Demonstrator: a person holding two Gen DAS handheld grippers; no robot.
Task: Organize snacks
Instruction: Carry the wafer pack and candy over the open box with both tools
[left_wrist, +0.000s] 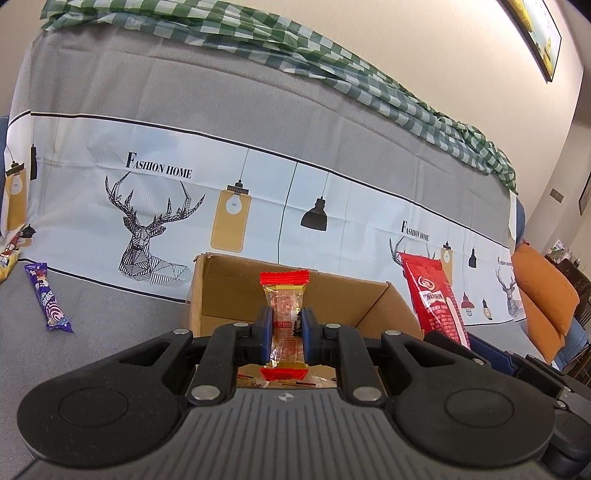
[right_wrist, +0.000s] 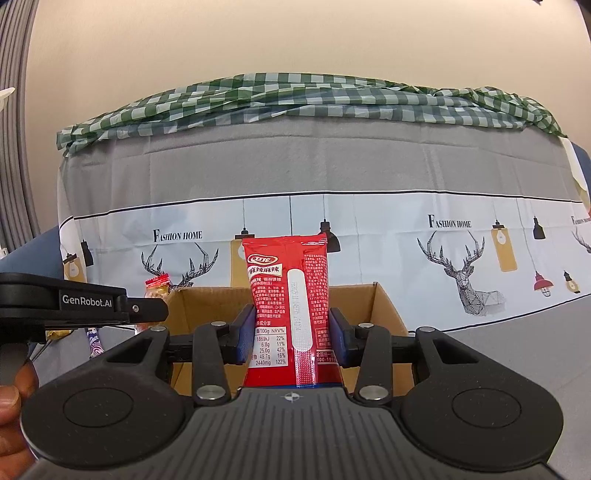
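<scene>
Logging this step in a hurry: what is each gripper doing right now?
Left gripper: shut on the clear candy packet with red ends.
Right gripper: shut on the red snack pouch.

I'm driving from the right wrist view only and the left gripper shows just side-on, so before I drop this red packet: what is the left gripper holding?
Observer: The left gripper is shut on a small clear candy wrapper with red ends, held upright over the cardboard box.
Operator: Anything already in the box?
Observer: Yes, a few small wrappers lie on its floor, just below that candy.
Operator: Any snacks left outside?
Observer: A purple snack stick lies on the grey sofa seat, left of the box; your view shows only a sliver.
</scene>
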